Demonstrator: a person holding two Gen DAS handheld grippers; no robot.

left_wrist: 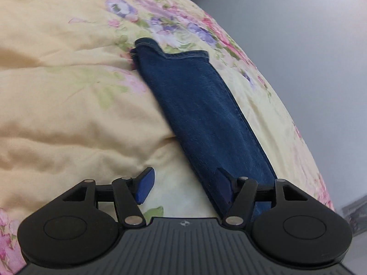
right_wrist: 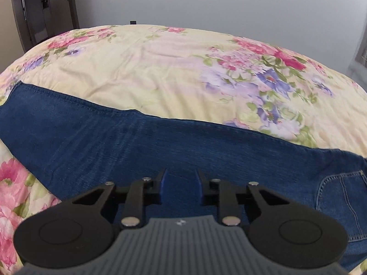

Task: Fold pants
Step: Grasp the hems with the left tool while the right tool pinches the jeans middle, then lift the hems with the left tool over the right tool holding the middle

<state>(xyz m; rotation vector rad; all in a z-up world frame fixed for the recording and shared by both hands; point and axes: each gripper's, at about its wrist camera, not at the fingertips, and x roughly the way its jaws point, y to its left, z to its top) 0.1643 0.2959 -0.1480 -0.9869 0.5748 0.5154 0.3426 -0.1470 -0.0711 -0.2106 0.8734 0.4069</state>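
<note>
Blue denim pants (left_wrist: 201, 114) lie folded lengthwise on a floral quilt (left_wrist: 68, 91), with the leg hems (left_wrist: 169, 50) at the far end. My left gripper (left_wrist: 185, 184) is open wide; its right finger sits over the near edge of the leg and its left finger over bare quilt. In the right wrist view the pants (right_wrist: 137, 146) run across the frame, with a back pocket (right_wrist: 344, 194) at the right. My right gripper (right_wrist: 181, 188) hovers over the middle of the denim. Its blue pads stand a narrow gap apart, and only flat cloth shows between them.
The yellow quilt (right_wrist: 160, 68) spreads beyond the pants, wrinkled and puffy. A pale wall (right_wrist: 229, 4) rises behind the bed, and dark furniture (right_wrist: 45, 0) stands at the far left corner. In the left wrist view the bed's edge drops off along the right toward the wall (left_wrist: 309, 45).
</note>
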